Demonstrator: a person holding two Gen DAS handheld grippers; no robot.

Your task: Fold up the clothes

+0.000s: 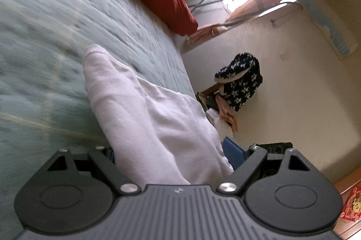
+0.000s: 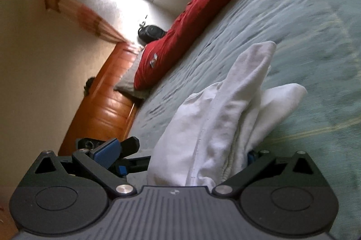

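Two grippers are seen with a white garment [image 1: 144, 118] bunched between widely spread jaws, trailing toward 12 o'clock over a green bedspread [image 1: 45, 37]. Whether the left gripper [image 1: 178, 154] or right gripper [image 2: 180, 156] actually clamps the cloth cannot be told. Both are tilted slightly downward.

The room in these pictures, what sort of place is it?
Most likely a bedroom at home. A wide bed with a green quilt fills the view, a long red pillow lies across it, and a white garment is being handled on top.
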